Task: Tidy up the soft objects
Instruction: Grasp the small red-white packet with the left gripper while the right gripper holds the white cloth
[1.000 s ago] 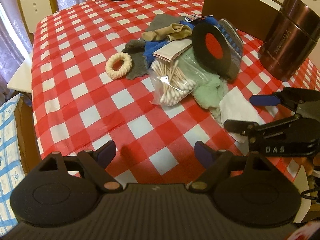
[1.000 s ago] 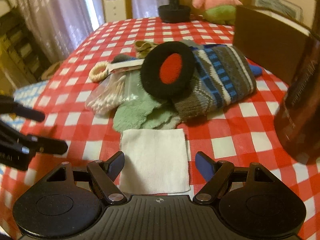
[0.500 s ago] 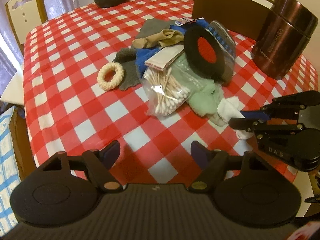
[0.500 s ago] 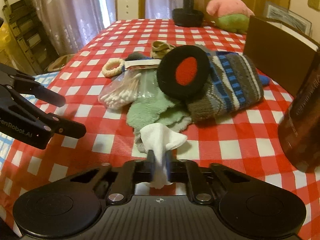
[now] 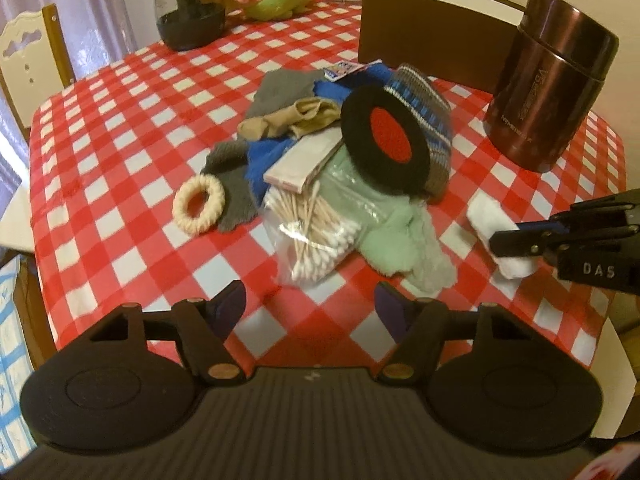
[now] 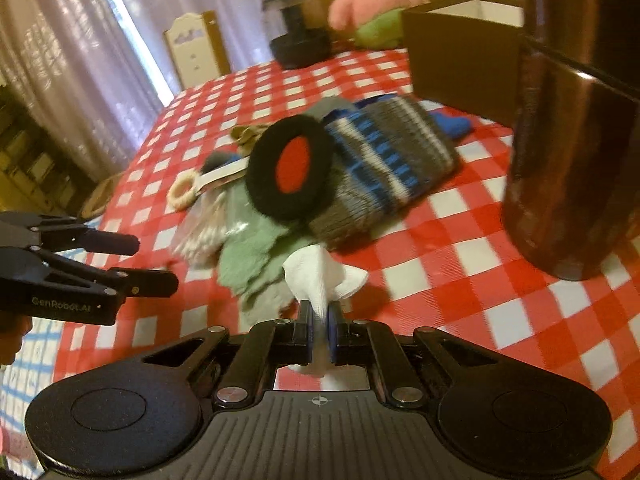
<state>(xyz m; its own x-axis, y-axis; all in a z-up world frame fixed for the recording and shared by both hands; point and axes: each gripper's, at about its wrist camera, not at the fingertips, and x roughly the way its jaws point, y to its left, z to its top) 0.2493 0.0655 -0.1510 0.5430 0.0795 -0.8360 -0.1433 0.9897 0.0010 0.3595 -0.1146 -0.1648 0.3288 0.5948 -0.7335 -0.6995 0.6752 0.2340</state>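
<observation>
White cloth (image 6: 320, 276) is pinched in the clenched right gripper (image 6: 319, 338), seemingly clear of the checked table (image 6: 460, 280); left gripper (image 5: 310, 308), near left, is closing on nothing.

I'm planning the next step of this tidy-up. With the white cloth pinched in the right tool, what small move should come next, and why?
Probably lift the right tool a little higher and carry the white cloth toward the brown box. The cloth is bunched between its shut pads, just clear of the green cloth. The left tool, its jaws closing on nothing, can wait.
</observation>
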